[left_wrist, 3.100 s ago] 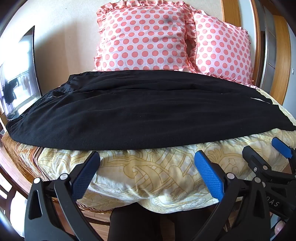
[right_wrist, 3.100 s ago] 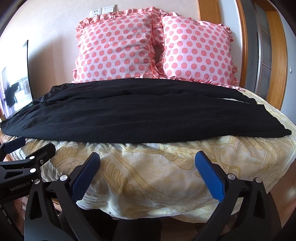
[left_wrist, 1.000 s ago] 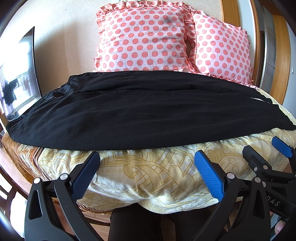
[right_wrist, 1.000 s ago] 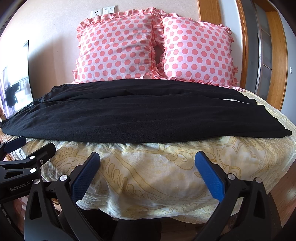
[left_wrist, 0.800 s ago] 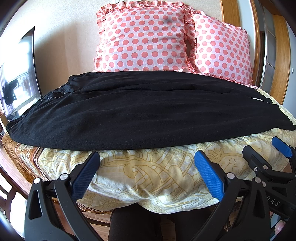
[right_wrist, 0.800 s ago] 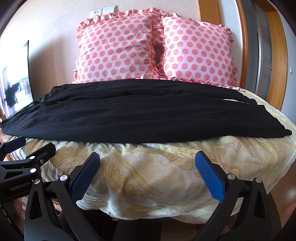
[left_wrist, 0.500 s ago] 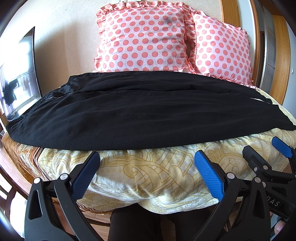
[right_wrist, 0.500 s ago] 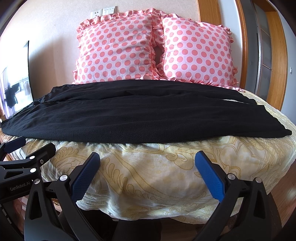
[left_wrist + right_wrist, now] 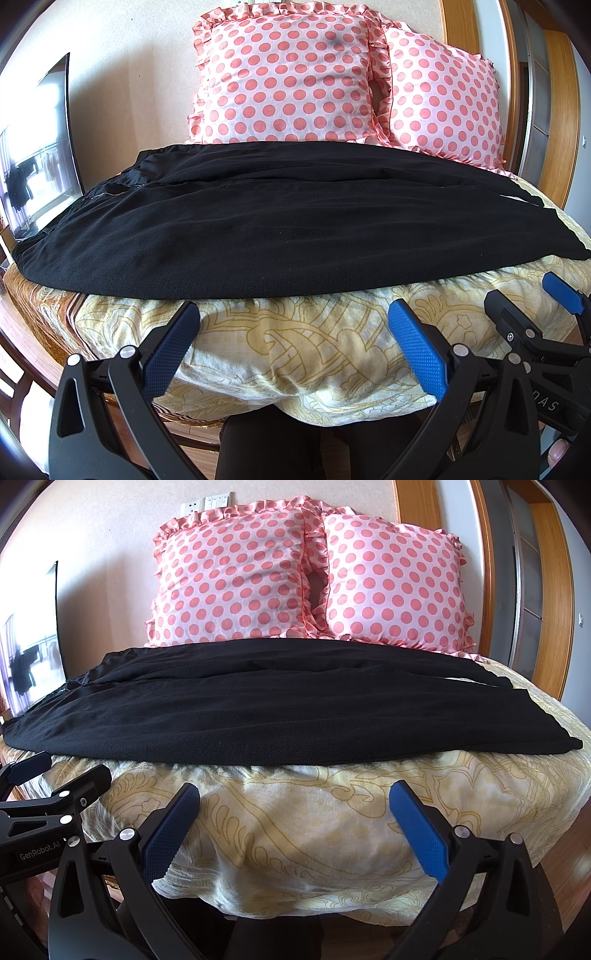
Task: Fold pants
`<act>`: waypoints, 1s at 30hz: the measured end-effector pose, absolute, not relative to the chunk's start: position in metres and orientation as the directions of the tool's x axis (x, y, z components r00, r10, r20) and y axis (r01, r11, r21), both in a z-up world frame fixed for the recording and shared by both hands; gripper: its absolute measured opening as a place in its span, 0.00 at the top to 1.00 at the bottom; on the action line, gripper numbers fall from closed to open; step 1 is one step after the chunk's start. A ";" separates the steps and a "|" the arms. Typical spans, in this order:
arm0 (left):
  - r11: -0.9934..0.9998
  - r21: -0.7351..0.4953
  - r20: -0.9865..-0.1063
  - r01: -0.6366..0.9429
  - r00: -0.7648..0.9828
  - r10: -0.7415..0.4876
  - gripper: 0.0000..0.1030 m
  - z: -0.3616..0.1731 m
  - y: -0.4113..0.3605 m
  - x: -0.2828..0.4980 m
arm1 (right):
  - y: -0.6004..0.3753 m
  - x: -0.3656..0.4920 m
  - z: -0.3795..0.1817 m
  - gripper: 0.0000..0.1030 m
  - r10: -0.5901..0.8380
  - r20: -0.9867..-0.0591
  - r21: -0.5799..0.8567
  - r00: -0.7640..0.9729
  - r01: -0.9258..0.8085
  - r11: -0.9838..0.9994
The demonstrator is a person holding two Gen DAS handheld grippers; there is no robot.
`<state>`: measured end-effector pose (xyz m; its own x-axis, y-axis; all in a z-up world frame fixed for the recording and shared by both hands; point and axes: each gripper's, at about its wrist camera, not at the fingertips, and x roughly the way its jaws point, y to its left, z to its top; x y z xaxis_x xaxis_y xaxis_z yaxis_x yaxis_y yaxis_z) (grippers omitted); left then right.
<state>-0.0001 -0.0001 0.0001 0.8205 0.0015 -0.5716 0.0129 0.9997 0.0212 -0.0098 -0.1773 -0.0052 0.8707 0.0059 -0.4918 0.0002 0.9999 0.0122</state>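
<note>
**Still at the start: nothing has been folded yet**

Right now the black pants [image 9: 280,229] are spread flat across the middle of both views, on the bed [image 9: 295,343] with its yellow cover. Two pink spotted pillows [image 9: 229,576] are seen at the top, behind the pants.

Both tongs are held low at the bottom of the frame, in front of the bed. The left tongs [image 9: 291,339] are wide apart and empty. The right tongs [image 9: 295,819] are wide apart and empty too. The pants are not touched by either.

Next, an edge of the pants probably has to be reached and pinched, likely near the two ends, so one half can be lifted over the other.
</note>
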 end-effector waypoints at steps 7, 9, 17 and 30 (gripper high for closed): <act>1.000 0.024 -0.573 0.016 0.820 0.000 0.02 0.000 0.000 0.000 | -0.182 -0.008 -0.004 0.01 0.034 -0.513 0.014 0.858 -0.031 0.999; 0.999 0.026 -0.580 0.026 0.815 -0.006 0.02 0.001 0.000 0.000 | -0.186 -0.004 0.001 0.01 0.070 -0.528 0.020 0.846 -0.070 0.997; 0.995 0.060 -0.500 0.083 0.865 -0.042 0.02 0.029 0.009 -0.023 | -0.240 -0.026 0.042 0.01 0.105 -0.395 0.084 0.913 -0.078 0.993; 0.999 -0.036 -0.466 -0.014 0.885 -0.005 0.02 0.087 0.067 0.071 | -0.381 0.165 0.133 0.01 -0.235 -0.561 0.042 0.794 0.311 0.949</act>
<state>0.0713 0.0672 0.0874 0.8847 -0.0048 -0.4660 -0.0138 0.9992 -0.0365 0.1645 -0.3808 0.1335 0.7935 -0.2349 -0.5613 0.3110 0.9495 0.0423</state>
